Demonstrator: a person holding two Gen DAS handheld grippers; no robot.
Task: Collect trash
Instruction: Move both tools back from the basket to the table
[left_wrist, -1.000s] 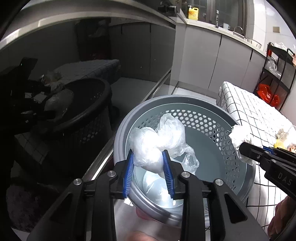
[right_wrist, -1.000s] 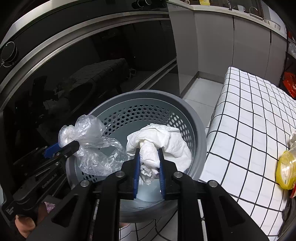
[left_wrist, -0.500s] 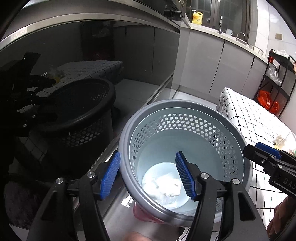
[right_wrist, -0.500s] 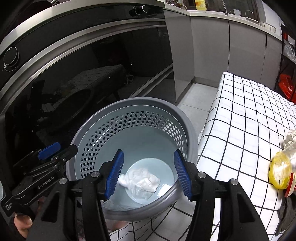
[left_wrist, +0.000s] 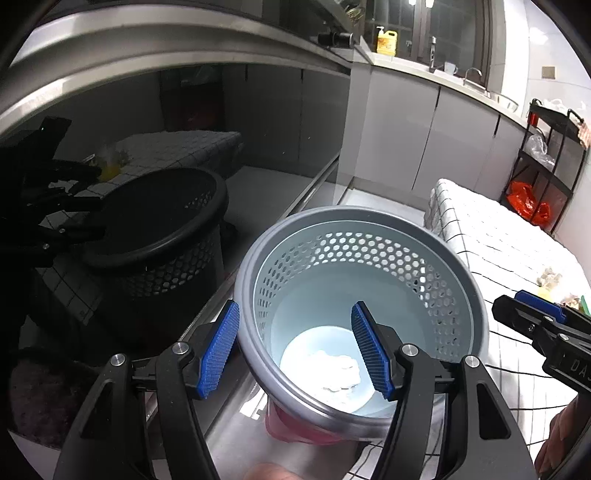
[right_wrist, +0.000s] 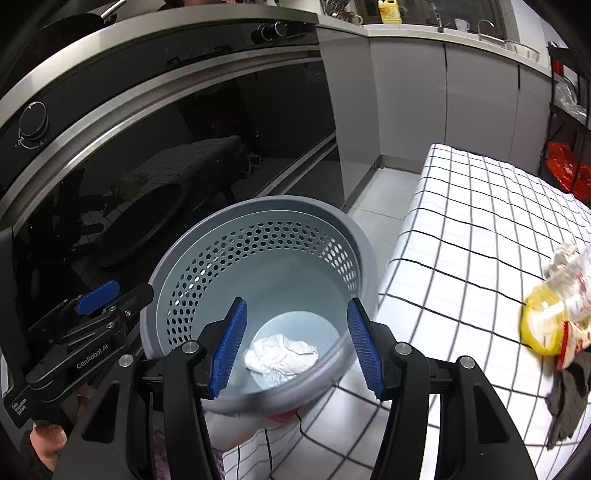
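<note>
Both drops look finished: the left gripper (left_wrist: 295, 350) and the right gripper (right_wrist: 295, 349) hang over the grey bin (right_wrist: 362, 243), and their jaws have just been opening and now stand wide with nothing between them. The crumpled white trash (right_wrist: 280, 356) lies on the bin floor. More litter, a yellow lid with wrappers (right_wrist: 546, 321), waits at 3 o'clock on the checked table (right_wrist: 480, 229), so the next move probably calls for swinging right and re-aiming. That pile is blurred and partly cut off; the bin's base is hidden.
</note>
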